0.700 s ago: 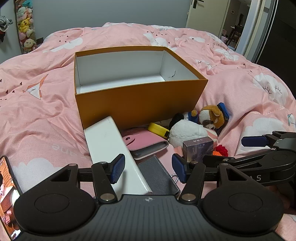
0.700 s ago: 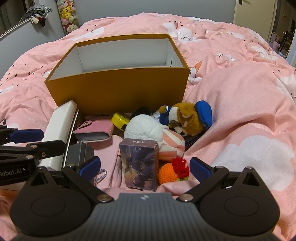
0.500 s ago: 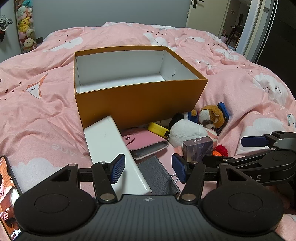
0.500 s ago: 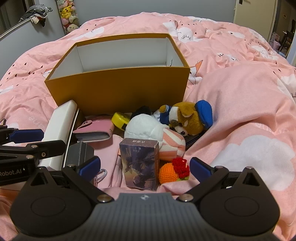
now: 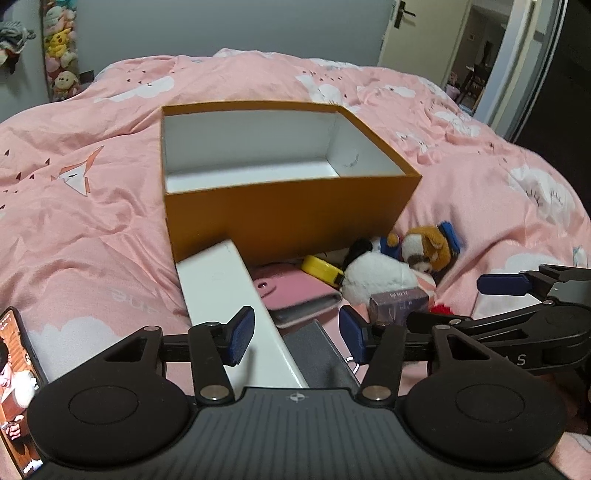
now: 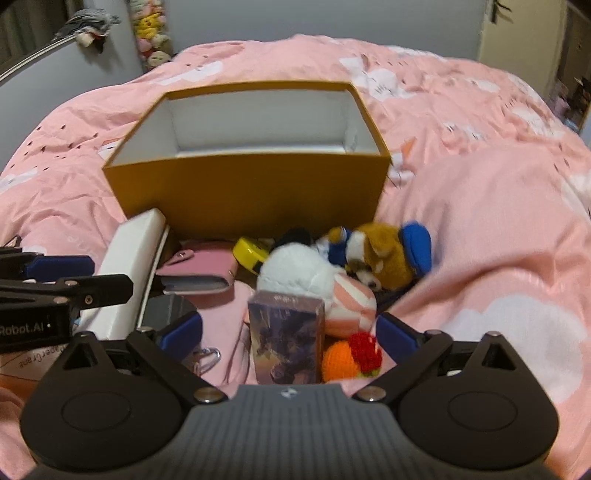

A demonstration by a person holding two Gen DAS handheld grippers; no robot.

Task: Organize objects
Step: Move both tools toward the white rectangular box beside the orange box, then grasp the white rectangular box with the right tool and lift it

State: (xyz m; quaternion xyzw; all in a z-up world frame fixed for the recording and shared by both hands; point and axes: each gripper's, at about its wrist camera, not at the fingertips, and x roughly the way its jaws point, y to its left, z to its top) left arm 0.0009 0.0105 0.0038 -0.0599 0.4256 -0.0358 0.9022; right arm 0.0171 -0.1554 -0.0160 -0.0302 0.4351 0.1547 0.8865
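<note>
Pink duvet [image 5: 92, 229], orange box [image 5: 288, 218], grey wall [image 5: 229, 26]

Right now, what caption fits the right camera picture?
Open right gripper over a purple card box, toys beside an empty orange box.

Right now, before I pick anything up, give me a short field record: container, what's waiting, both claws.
container: orange box, open top, visible interior bare
surface: pink duvet
waiting in front of box: white box, pink wallet, yellow tape measure, white plush, brown dog plush, purple card box, orange crochet toy
left claw: open, over the white box
right claw: open wide, card box between fingers, untouched
</note>
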